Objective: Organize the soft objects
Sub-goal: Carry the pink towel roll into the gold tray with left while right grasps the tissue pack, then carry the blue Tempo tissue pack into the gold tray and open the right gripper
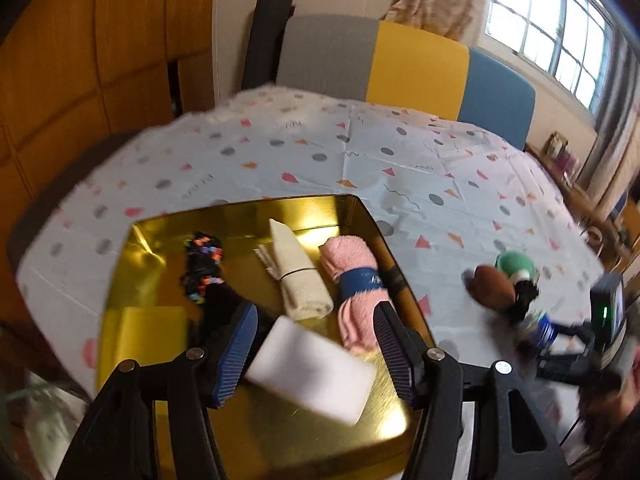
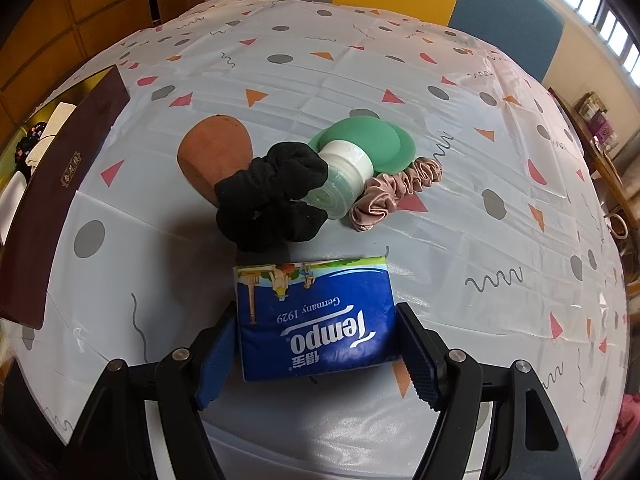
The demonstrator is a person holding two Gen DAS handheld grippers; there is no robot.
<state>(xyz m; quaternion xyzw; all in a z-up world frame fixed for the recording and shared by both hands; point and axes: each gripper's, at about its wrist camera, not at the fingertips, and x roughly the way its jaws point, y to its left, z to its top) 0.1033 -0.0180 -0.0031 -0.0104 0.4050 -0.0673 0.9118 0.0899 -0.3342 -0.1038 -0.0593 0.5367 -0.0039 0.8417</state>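
A gold tray (image 1: 256, 436) holds a black patterned scrunchie (image 1: 202, 264), a rolled beige cloth (image 1: 298, 276) and a pink towel with a blue band (image 1: 356, 284). My left gripper (image 1: 316, 312) hovers over the tray's near end, jaws open. A blurred white sponge block (image 1: 312, 372) lies loose between its fingers. My right gripper (image 2: 317, 308) is shut on a blue tissue pack (image 2: 320, 320) just above the tablecloth. Beyond the pack lie a black scrunchie (image 2: 268, 204), a pink scrunchie (image 2: 396, 188), a green squeeze bottle (image 2: 360, 148) and a brown oval pad (image 2: 212, 152).
The tray's dark red outer wall (image 2: 60, 184) runs along the left of the right wrist view. A patterned cloth covers the table (image 1: 360, 152). A grey, yellow and blue chair back (image 1: 420, 64) stands behind the far edge, with wooden cabinets (image 1: 80, 60) to the left.
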